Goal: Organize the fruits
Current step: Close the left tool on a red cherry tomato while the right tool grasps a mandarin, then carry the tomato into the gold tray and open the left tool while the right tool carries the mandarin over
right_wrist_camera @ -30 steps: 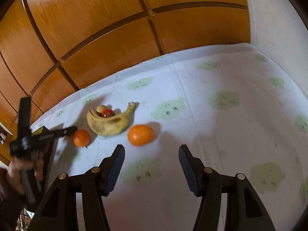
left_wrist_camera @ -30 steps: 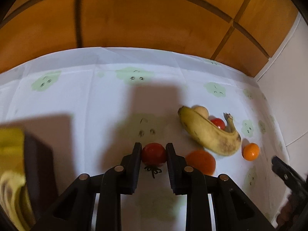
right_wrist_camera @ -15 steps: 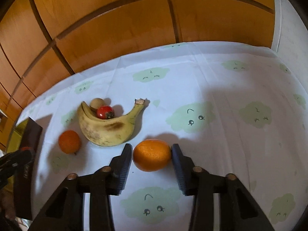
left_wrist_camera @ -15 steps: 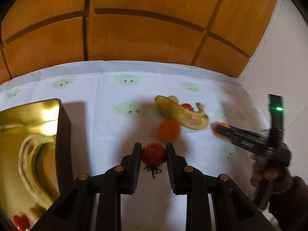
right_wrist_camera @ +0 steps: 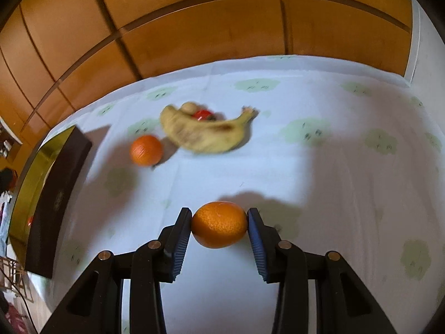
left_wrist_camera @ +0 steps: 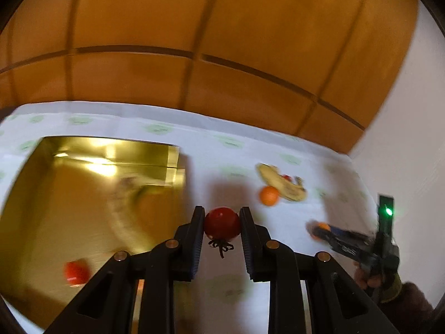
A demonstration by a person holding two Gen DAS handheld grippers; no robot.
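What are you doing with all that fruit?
A person is sorting fruit with two hand-held grippers. The left gripper grips a round red tomato beside the shiny gold box. The right gripper has just closed on a plump orange tangerine. A spotted yellow banana waits on the white cloth.

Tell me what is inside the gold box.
In the blurred left wrist view, the gold box holds a banana and a small red fruit. The left gripper covers its near right corner, so anything there is hidden.
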